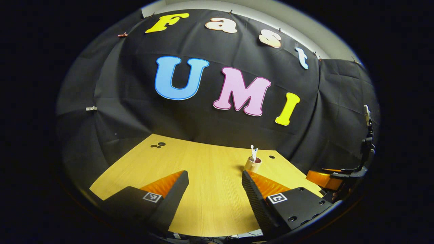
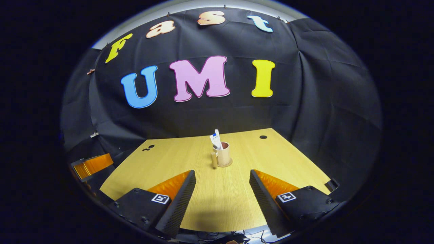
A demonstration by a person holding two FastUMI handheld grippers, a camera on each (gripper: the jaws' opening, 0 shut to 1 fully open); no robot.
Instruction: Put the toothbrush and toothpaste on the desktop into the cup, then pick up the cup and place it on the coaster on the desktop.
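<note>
Cup (image 2: 223, 154) stands upright just above the middle of the right gripper view, on a round coaster (image 2: 225, 165) whose rim shows under its base, with its handle turned to frame left. A toothbrush (image 2: 218, 135) and a toothpaste tube (image 2: 214, 140) rise from its mouth, leaning slightly to frame left (the two overlap, and which sits in front is hard to tell). All of it rests on the pale wooden desk (image 2: 210, 200). At the bottom of that view the right gripper (image 2: 222, 186) hangs over the near desk edge, its fingers spread wide and holding nothing, well apart from the cup.

In the left gripper view the same cup (image 1: 253, 164) appears right of centre, small, just above the tip of the right-hand finger. The left gripper (image 1: 214, 186) fills the lower frame, likewise spread wide and empty. At the far right edge of that view part of the other gripper (image 1: 325, 179) juts in beside the desk.
</note>
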